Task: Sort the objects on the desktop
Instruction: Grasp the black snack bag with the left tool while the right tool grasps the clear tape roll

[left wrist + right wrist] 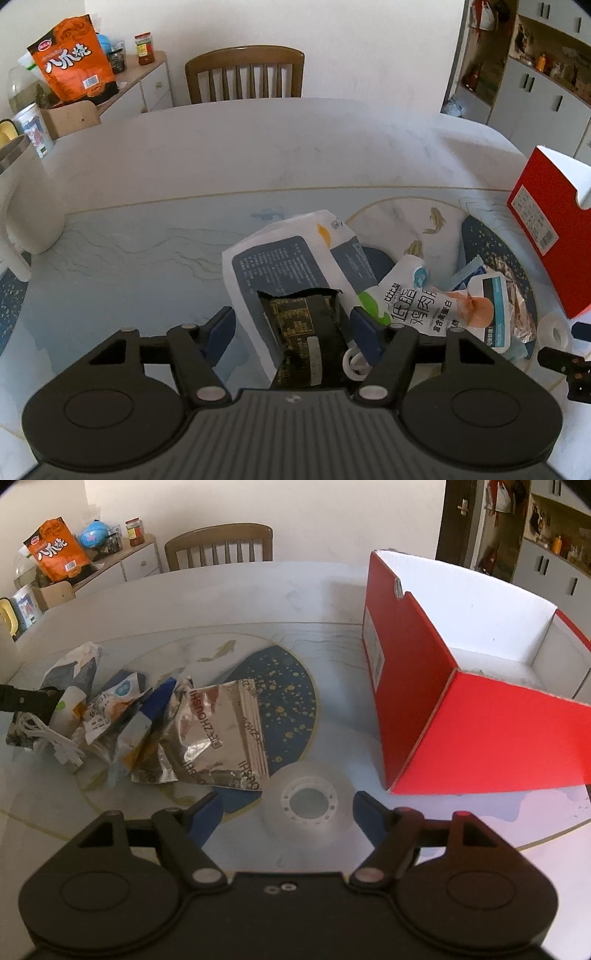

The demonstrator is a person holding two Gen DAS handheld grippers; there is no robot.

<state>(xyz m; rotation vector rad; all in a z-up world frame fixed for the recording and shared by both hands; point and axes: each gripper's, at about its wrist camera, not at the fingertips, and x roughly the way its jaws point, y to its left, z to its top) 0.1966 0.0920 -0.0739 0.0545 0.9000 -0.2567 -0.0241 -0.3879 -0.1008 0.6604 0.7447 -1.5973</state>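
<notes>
- The left gripper (pixel 291 325) hangs low over the heap of wrappers, its blue-padded jaws parted on either side of a black foil snack packet with gold print (pixel 301 332); the pads stand just beside the packet's edges and no firm pinch shows.
- That black packet lies on top of a white and grey-blue plastic bag with printed text (pixel 280 254), which stretches away from the gripper.
- A coiled white cable (pixel 354 363) lies just under the left gripper's right-hand finger.
- To the right of the black packet rests a white pouch with large dark characters and a green corner (pixel 413 302); a crumpled silver foil bag (pixel 218 734) lies at the heap's far-right edge.
- The right gripper (pixel 288 808) hovers with its jaws released, straddling a clear roll of adhesive tape with a white core (pixel 308 805); the blue pads stand apart from the roll on both sides.
- The tape roll lies flat on the glass-topped table with a blue and white fish pattern (pixel 332 664), just in front of the silver bag.
- A red cardboard box with a white inside (pixel 424 686) stands open on the table to the right of the tape, near it but not touching.
- At the table's left edge stands a cream-coloured jug (pixel 26 206).
- Beyond the table a brown wooden chair (pixel 245 74) faces in; further left, an orange snack bag (pixel 74 62) sits on a white sideboard (pixel 147 85).
</notes>
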